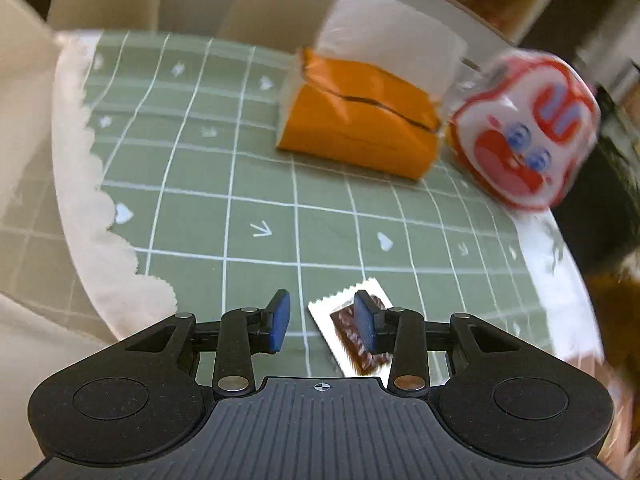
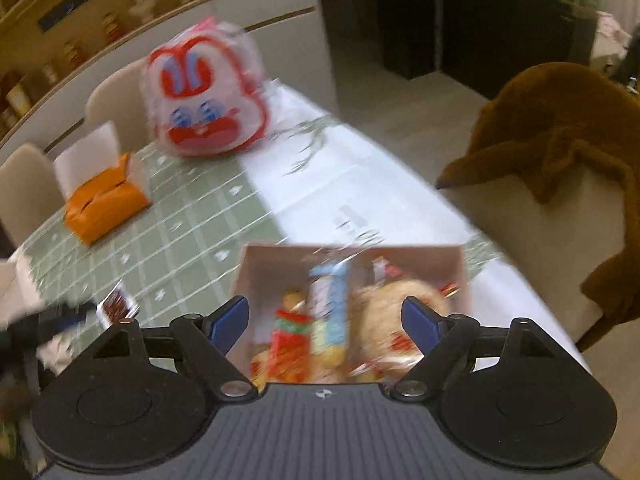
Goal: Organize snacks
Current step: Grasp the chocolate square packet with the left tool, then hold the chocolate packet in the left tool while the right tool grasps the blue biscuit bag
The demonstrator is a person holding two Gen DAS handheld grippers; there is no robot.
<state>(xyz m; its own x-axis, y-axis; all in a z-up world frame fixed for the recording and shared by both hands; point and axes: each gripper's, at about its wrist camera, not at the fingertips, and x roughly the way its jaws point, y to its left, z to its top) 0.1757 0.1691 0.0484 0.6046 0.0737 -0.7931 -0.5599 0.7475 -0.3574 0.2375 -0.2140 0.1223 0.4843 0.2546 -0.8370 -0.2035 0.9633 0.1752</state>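
Nearest us, the left tool hangs over a small chocolate packet lying flat on the green checked worktop. Its blue pads stand partly apart with nothing clamped: the right pad overlaps the packet in the left wrist view, while the left pad sits over bare cloth. To do this pickup well, we judge the tool should shift right until the packet lies between the pads, then come down so the pads close across its narrow width — the crimped foil edge looks slippery and thin, so a grip low on the wrapper seems safer.

The right tool is spread wide and empty above a white box already holding several bright snack packs; blur hides just what they are. The box stands near the worktop's right edge, and the chocolate packet lies to its left, so the carry should be short.

Farther off sit an orange tissue box and, right of it, a red-and-white cartoon-face bag — both well apart from the packet. Beyond the worktop stand pale chairs.
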